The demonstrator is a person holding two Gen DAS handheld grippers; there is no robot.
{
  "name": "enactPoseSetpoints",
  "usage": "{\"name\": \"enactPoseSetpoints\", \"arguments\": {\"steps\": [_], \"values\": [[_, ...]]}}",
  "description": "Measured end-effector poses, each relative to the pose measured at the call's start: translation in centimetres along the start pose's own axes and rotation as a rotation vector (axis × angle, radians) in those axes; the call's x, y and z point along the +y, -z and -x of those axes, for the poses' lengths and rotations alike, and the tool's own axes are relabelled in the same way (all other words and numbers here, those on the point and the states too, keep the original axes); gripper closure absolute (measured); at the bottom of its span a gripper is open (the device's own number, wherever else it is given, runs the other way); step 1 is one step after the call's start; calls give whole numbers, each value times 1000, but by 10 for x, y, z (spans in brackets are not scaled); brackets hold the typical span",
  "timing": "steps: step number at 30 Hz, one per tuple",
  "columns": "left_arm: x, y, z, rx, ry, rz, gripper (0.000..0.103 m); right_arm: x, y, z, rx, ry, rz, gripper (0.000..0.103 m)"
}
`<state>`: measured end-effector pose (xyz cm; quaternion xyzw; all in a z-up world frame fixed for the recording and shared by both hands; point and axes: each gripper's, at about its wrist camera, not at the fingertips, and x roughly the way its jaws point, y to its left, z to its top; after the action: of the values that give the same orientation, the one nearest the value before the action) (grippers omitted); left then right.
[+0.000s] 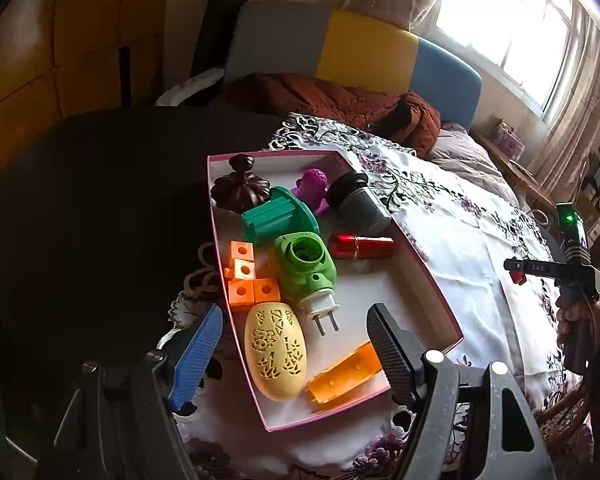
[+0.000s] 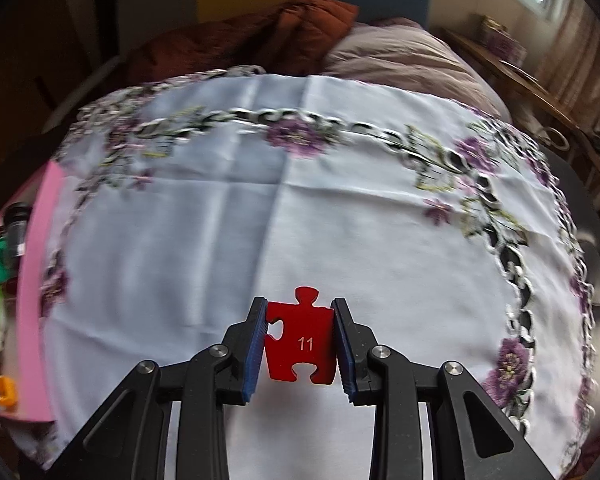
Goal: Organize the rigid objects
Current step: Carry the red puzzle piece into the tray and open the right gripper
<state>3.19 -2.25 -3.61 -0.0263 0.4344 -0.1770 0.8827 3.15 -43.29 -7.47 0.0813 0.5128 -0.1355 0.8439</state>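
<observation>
A bedroom in a home is shown. A bed with a padded headboard [image 1: 364,56] in grey, yellow and blue panels is seen behind the table, with a rust-brown quilt [image 1: 340,100] bunched on it and a mauve pillow [image 2: 400,56] beside that. Daylight is let in through a window [image 1: 508,28] hung with sheer curtains. Wooden wardrobe doors [image 1: 40,52] are seen at the left, and the table is covered by an embroidered floral tablecloth [image 2: 260,200].

Red puzzle piece [image 2: 302,344] with a white "11"; white tablecloth [image 2: 260,200], purple flowers round its edge; pink-rimmed box [image 1: 428,264], white inside; cream egg [image 1: 275,354] with cut-out patterns; orange cubes [image 1: 246,280].
</observation>
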Motion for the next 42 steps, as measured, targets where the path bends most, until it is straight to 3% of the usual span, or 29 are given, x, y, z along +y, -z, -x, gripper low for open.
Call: {"name": "enactPoseSetpoints", "arguments": {"steps": [7,11,17,28,35,37,38,42], "values": [[8,1,0,0,-8,28,28,67,0,38,-76,-160,115,71],[16,1,2,-7,-24,53,28,126,-1,63,-124,-284,221,71],[32,1,6,-17,-48,89,28,208,13,70,-111,-411,367,71],[46,3,4,-11,-67,131,27,275,37,21,21,-387,473,71],[47,4,2,-10,-99,130,26,279,44,5,7,-342,469,69],[46,4,2,-13,-112,129,26,279,45,6,2,-328,476,50],[45,4,2,-14,-119,128,26,279,46,6,2,-325,476,47],[44,3,4,-25,-169,129,26,271,47,12,-22,-342,447,46]]}}
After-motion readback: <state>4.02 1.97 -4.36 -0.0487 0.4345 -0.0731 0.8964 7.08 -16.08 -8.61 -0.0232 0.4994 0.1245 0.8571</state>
